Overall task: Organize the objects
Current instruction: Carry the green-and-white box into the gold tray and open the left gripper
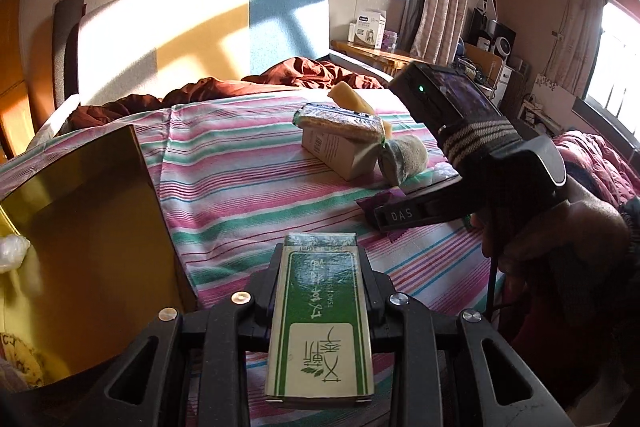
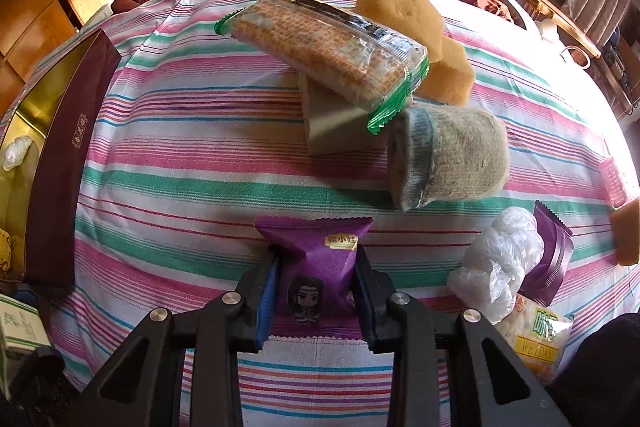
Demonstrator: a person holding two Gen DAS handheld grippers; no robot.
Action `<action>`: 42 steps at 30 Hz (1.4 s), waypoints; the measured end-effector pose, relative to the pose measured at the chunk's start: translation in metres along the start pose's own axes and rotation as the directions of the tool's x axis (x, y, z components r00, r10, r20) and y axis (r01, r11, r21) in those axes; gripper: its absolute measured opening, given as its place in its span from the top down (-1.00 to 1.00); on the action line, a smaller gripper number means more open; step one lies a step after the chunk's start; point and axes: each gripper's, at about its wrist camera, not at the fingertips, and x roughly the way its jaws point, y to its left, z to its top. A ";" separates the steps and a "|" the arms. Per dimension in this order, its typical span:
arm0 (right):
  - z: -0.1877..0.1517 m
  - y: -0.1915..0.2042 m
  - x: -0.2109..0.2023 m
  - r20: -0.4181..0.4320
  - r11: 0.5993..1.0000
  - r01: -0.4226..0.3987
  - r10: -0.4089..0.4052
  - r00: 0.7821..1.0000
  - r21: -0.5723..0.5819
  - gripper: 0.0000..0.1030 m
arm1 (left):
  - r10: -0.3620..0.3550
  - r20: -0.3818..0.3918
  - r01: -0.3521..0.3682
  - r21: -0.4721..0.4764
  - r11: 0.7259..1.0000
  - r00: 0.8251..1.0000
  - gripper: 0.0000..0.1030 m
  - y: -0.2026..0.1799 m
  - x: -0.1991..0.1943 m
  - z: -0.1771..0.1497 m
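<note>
My left gripper (image 1: 320, 267) is shut on a green and white box (image 1: 322, 319) and holds it above the striped bedsheet (image 1: 248, 187). My right gripper (image 2: 316, 279) is shut on a purple snack packet (image 2: 316, 263), just over the sheet; the right gripper also shows in the left wrist view (image 1: 404, 217). A gold-lined box with a maroon wall (image 2: 64, 163) stands at the left, also in the left wrist view (image 1: 92, 195). A biscuit pack (image 2: 324, 51) lies on a beige carton (image 2: 332, 123), with yellow sponges (image 2: 404, 11) and a rolled grey cloth (image 2: 452, 155) beside it.
A crumpled plastic bag (image 2: 496, 259), another purple packet (image 2: 550, 255), a yellow snack bag (image 2: 536, 335), a sponge piece (image 2: 628, 235) and a pink item (image 2: 612, 179) lie at the right. A brown duvet (image 1: 224, 87) and headboard (image 1: 200, 39) are behind.
</note>
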 end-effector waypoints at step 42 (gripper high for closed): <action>0.006 0.017 0.008 0.012 0.998 0.038 -0.038 0.999 -0.043 0.34 | 0.448 -0.253 -0.510 -0.305 0.804 0.857 0.37 0.273 -0.030 -0.018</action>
